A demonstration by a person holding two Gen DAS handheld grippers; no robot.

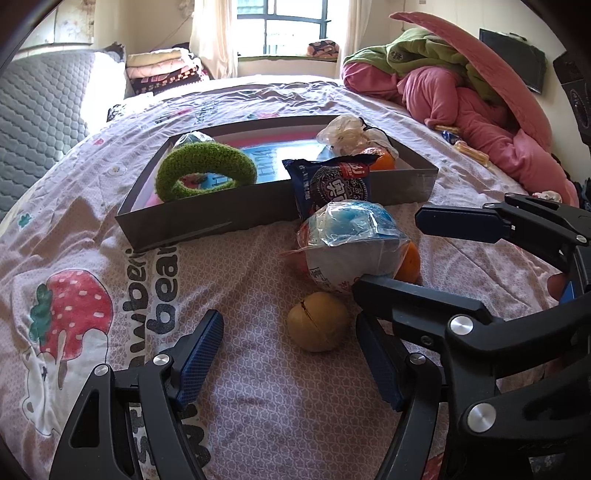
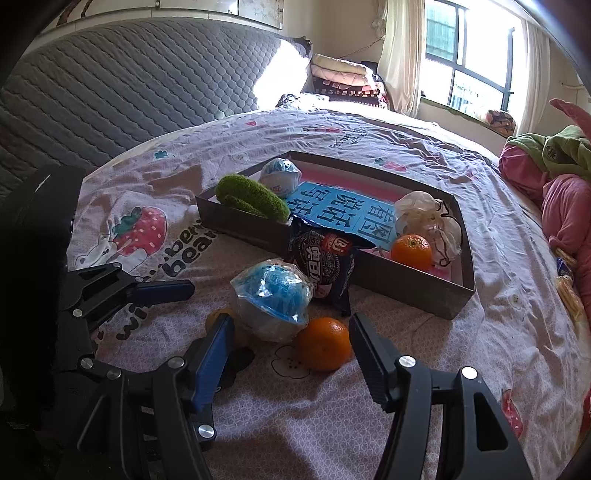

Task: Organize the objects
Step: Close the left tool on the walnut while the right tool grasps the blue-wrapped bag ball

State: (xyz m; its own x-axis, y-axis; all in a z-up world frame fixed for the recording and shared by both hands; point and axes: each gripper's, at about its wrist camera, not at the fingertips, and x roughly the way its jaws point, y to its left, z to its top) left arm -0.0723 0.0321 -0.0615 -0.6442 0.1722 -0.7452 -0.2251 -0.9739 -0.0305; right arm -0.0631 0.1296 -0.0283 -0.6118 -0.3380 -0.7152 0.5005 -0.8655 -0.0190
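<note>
A dark shallow box [image 1: 207, 218] [image 2: 406, 280] lies on the bed. It holds a green fuzzy ring [image 1: 205, 171] [image 2: 251, 197], a wrapped ball [image 2: 279, 177], a plastic bag [image 1: 345, 133] [image 2: 428, 218] and an orange [image 2: 411, 252]. An Oreo packet [image 1: 332, 182] [image 2: 323, 266] leans on the box's front wall. In front lie a wrapped blue-and-white ball [image 1: 352, 243] [image 2: 273, 299], an orange [image 2: 324, 343] [image 1: 410, 264] and a tan ball [image 1: 317, 321]. My left gripper [image 1: 291, 362] is open, just before the tan ball. My right gripper [image 2: 291, 354] is open, with the orange between its fingers.
The bed has a pink strawberry-print sheet [image 1: 240, 369]. Pink and green bedding [image 1: 461, 96] is piled at the right. A grey quilted headboard [image 2: 129, 85] stands at the left. Folded blankets [image 1: 162, 70] and a window [image 1: 291, 26] are at the far end. Snack packets [image 2: 567, 284] lie at the right.
</note>
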